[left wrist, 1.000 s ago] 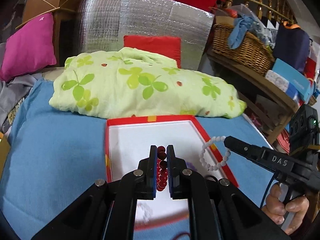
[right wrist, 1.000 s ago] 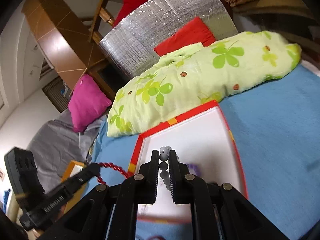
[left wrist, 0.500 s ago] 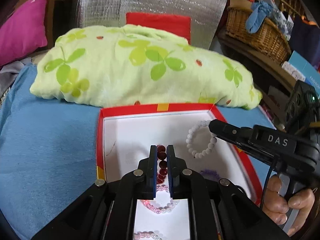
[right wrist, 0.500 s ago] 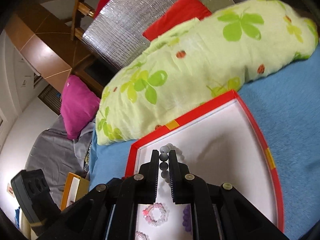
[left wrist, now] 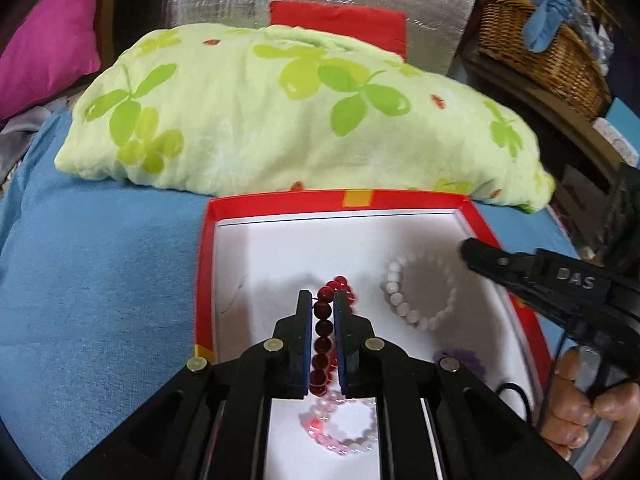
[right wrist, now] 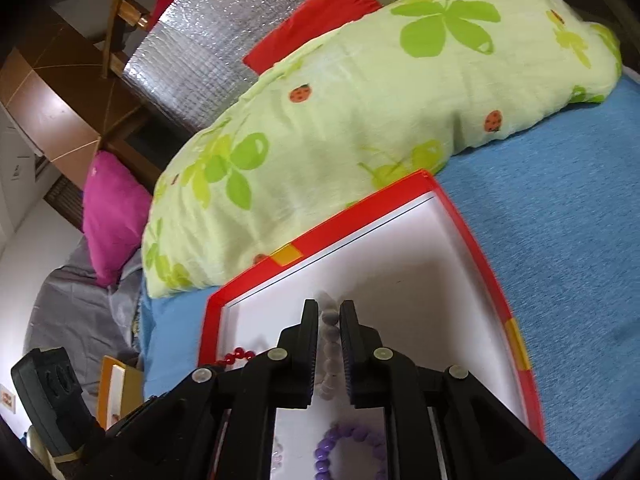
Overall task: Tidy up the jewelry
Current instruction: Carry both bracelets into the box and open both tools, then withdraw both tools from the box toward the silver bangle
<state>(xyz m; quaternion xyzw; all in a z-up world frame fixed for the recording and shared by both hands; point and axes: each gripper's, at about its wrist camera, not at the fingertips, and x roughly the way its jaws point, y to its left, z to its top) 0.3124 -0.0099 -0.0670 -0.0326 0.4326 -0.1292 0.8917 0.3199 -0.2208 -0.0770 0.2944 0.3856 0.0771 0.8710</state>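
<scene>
A red-rimmed white tray (left wrist: 280, 202) (right wrist: 340, 222) lies on the blue bedcover. My left gripper (left wrist: 323, 294) is low over its middle. Its jaws are just starting to open, and a dark red bead bracelet (left wrist: 323, 328) is still pinched lengthwise between the pads. The far end of that bracelet reaches the tray floor. My right gripper (right wrist: 329, 304) (left wrist: 470, 250) is over the tray's right side. Its jaws are also starting to open, with a white bead bracelet (right wrist: 329, 336) (left wrist: 404, 304) between the pads. A pink bracelet (left wrist: 340, 428) and a purple one (right wrist: 352, 444) lie in the near part of the tray.
A green clover-print pillow (left wrist: 280, 112) lies just behind the tray. A magenta cushion (left wrist: 44, 40) is at the far left, and a wicker basket (left wrist: 540, 36) sits on a shelf at the right. A hand (left wrist: 580, 400) holds the right gripper's handle.
Both grippers have moved forward and down over the tray. The red and white bracelets now hang close to its floor. The pink and purple bracelets have come into view.
</scene>
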